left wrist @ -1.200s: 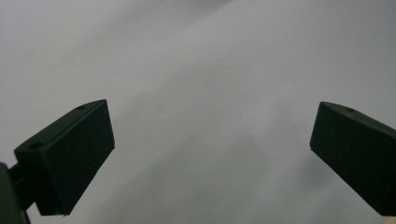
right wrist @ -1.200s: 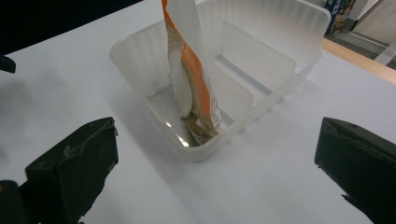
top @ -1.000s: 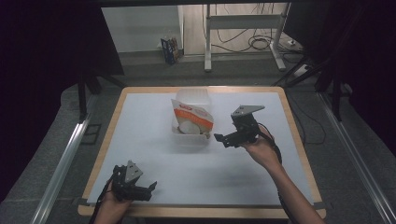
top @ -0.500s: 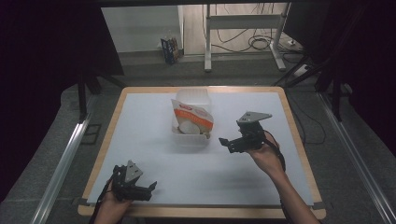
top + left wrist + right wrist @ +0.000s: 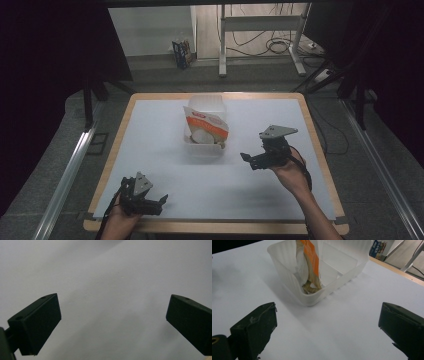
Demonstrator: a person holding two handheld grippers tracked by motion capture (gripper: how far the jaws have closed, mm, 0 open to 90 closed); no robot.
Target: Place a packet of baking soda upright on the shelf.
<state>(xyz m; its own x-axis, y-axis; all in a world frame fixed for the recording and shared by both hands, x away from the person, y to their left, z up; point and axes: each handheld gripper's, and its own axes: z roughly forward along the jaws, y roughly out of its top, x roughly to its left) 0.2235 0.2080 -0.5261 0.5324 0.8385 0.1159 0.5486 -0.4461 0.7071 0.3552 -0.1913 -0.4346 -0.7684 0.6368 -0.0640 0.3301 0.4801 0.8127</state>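
The right tool (image 5: 248, 158), black with a grey three-cornered plate on top, hangs above the white desk (image 5: 150, 130) toward its right edge, its jaws spread wide and holding nothing. It points at the translucent white ribbed plastic tub (image 5: 203, 148), which stands near the middle of the desk, somewhat toward the far edge, and is apart from the tool. An orange-and-white plastic food bag (image 5: 206, 127) stands upright inside the tub, its top rising above the rim. In the right gripper view the tub (image 5: 287, 275) and the bag (image 5: 310, 257) lie beyond the gaping jaws. The left tool (image 5: 159, 201) rests at the near left corner of the desk, jaws also wide apart and empty.
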